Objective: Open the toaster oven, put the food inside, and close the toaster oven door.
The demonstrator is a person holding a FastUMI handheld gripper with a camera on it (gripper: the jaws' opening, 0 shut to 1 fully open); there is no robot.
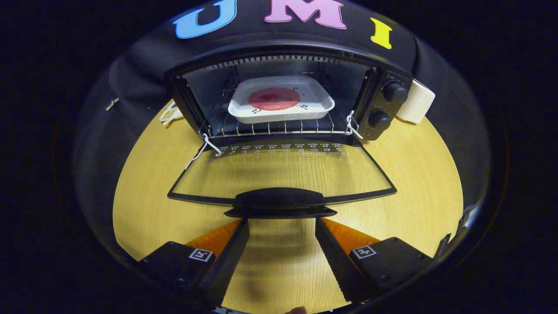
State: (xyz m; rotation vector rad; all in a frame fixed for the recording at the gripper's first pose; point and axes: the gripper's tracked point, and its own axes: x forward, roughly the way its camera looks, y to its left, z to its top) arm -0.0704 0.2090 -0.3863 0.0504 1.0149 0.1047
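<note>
gripper [282,224] released, empty | oven door [283,172] down | dish [281,104] inside, food [274,98] unclear

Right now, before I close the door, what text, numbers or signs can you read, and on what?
Nothing readable.
White print row along the open door by its hinge: too small.
Marks beside the knobs: blurred.
Square coded tags behind the fingers: patterns, no words.
The gripper has its fingers open, just short of the door handle.
</note>
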